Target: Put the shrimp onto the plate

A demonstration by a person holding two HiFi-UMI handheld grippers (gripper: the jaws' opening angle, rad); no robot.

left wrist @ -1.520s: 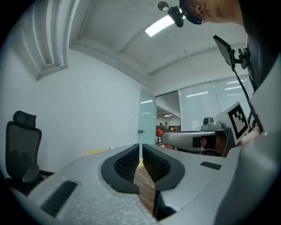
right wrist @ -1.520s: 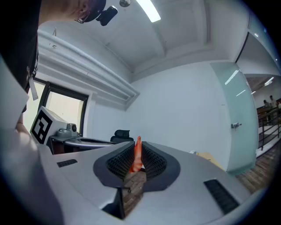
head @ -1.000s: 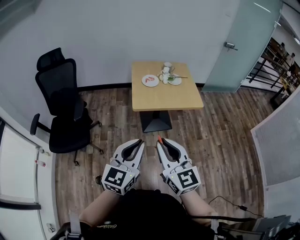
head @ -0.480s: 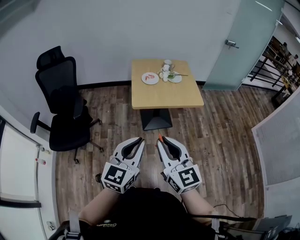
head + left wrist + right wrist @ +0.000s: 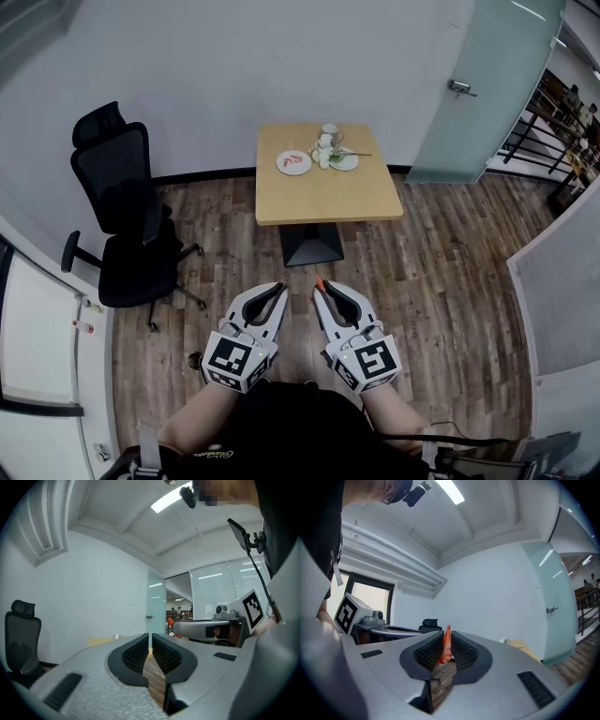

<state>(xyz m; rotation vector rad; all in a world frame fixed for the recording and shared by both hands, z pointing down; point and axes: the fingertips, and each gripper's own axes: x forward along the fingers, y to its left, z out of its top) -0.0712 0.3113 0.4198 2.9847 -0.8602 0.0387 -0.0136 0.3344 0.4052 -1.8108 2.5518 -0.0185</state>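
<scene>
Right gripper view: shrimp stands clamped in the right gripper; left gripper closed.

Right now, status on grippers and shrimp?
Left gripper shut, empty. Right gripper shut on shrimp. Plate far off on table. Only floor between.

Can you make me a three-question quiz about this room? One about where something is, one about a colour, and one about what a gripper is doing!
1. Where is the chair?
A. left of the table
B. on the table
C. right of the table

2. What colour is the shrimp in the right gripper?
A. green
B. orange
C. blue

3. The left gripper is:
A. wide open
B. holding a cup
C. shut and empty

Answers: A, the head view shows it there; B, orange shows between the jaws; C, its jaws meet on nothing.
</scene>
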